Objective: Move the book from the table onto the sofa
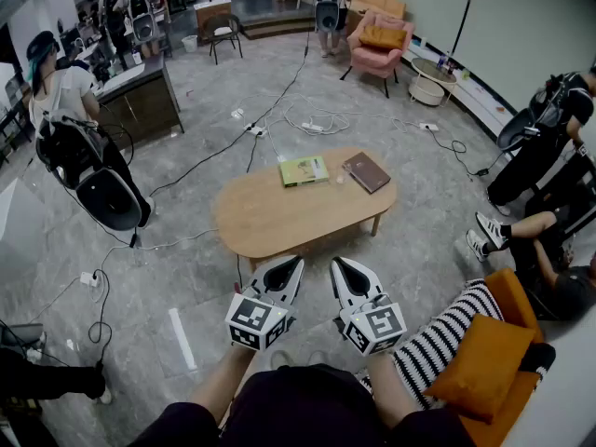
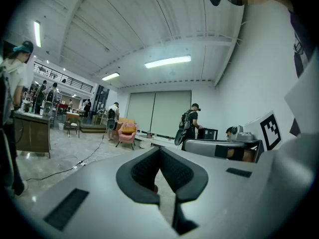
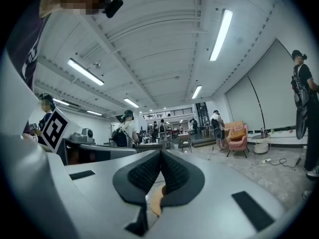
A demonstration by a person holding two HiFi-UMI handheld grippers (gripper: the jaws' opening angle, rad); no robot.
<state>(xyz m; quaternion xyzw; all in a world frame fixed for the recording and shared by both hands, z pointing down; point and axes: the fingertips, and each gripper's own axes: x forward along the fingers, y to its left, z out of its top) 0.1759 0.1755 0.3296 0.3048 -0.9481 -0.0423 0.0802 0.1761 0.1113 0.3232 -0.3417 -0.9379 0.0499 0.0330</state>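
Left tool (image 1: 296, 264), right tool (image 1: 337, 265): you are holding both closed, empty, presumably pre-approach; green book (image 1: 304, 170), brown book (image 1: 366, 171) lying untouched on bench (image 1: 270, 220).

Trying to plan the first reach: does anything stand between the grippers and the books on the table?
Nothing visible does. Only bare table lies between the left gripper, the right gripper and the green book and brown book. Both grippers are shut and empty.
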